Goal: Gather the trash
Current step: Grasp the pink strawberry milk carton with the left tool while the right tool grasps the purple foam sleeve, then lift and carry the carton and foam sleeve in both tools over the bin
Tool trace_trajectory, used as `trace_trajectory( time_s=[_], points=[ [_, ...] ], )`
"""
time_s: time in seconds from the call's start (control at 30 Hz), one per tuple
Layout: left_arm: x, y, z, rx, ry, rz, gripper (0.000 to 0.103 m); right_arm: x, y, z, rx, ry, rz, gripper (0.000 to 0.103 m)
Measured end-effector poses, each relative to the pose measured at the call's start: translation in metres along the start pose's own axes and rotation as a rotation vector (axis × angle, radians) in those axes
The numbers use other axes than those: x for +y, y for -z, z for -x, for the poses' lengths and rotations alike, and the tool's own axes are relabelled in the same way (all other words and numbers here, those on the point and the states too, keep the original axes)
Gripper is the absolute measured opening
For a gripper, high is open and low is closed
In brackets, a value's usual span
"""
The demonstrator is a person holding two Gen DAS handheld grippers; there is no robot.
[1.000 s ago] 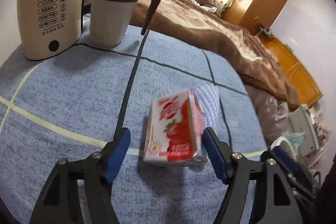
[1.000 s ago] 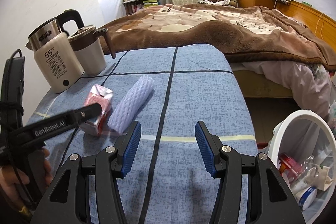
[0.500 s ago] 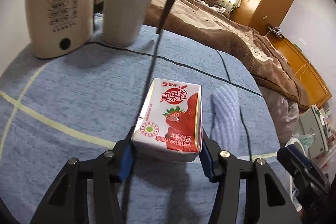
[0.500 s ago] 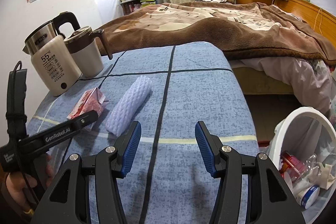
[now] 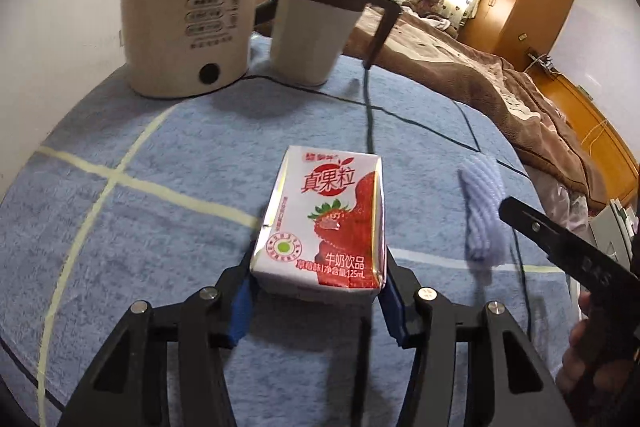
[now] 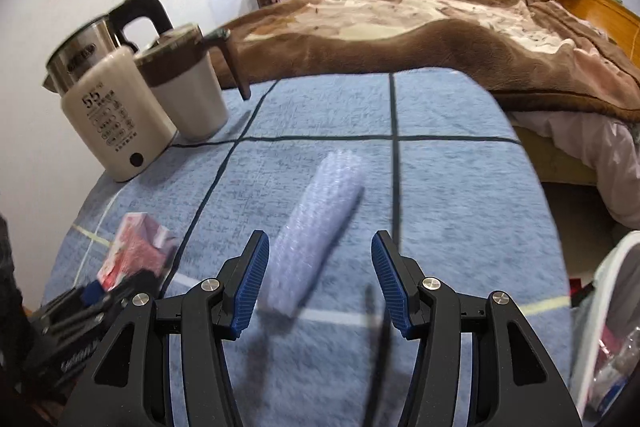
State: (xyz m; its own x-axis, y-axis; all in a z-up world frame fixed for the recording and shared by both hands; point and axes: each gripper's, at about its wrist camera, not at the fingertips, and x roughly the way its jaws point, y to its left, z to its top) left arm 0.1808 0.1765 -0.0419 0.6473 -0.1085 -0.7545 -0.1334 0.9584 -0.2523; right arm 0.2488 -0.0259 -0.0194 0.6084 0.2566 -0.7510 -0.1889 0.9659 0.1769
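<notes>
On carton (image 5: 324,223): "真果粒", "125mL"

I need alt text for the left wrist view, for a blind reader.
The left gripper clamps a strawberry milk carton above a blue tablecloth. Behind stand a cream kettle and a lidded mug; a pale foam sleeve lies right.

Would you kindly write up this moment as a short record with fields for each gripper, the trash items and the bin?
left gripper: jaws have just been closing, now clamped on the strawberry milk carton
right gripper: open, near end of the foam net sleeve between its jaws, not gripped
surface: blue tablecloth
bin: white trash bin at the table's right, already holding litter
bystanders: kettle, mug
</notes>
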Motion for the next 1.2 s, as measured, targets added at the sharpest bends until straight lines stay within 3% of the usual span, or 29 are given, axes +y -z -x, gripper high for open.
trace_trajectory(
  time_s=[0.43, 0.73, 1.2],
  points=[
    [0.002, -0.004, -0.004, -0.015, 0.009, -0.009, 0.055, 0.012, -0.007, -0.033, 0.043, 0.038, 0.003, 0.054],
    [-0.002, -0.009, -0.010, -0.015, -0.001, -0.027, 0.056, 0.014, -0.003, -0.036, 0.037, 0.049, 0.013, 0.026],
    [-0.012, -0.003, 0.007, -0.043, 0.009, -0.059, 0.054, 0.011, 0.009, -0.008, -0.004, -0.001, -0.009, 0.023]
  ],
)
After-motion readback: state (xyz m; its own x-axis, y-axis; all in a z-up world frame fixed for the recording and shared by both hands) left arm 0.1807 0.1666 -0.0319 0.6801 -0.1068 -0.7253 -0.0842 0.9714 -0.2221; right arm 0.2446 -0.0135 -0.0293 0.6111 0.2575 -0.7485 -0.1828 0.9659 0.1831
